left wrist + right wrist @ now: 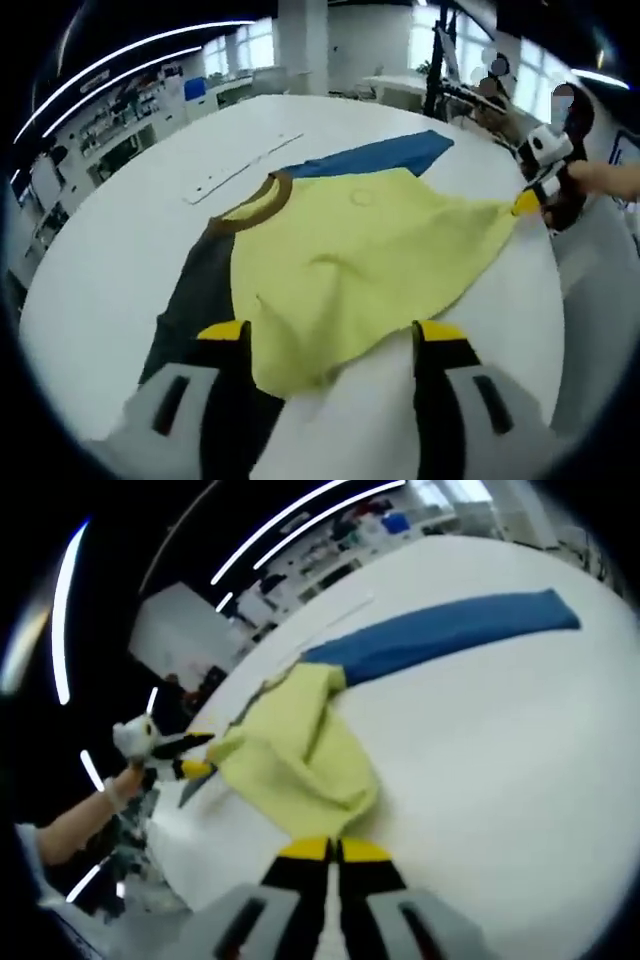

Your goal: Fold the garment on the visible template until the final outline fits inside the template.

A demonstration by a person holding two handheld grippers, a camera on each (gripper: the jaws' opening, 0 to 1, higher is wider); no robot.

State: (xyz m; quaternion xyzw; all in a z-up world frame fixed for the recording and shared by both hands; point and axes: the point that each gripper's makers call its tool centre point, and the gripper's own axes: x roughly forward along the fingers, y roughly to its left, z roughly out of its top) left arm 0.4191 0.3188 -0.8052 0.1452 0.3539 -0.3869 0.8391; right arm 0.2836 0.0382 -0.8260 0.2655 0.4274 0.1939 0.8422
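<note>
Tongs (330,852) clamp shirt (360,260) hem; left tongs (330,335) hover, spread.

Each handheld gripper carries two black jaws with yellow tips, mounted on a pale grey body with dark slots: see the left gripper (330,335) and the right gripper (333,851). Viewed from the opposite side, each unit shows a white housing above black parts. The person's hand (118,788) wears a white glove.
</note>
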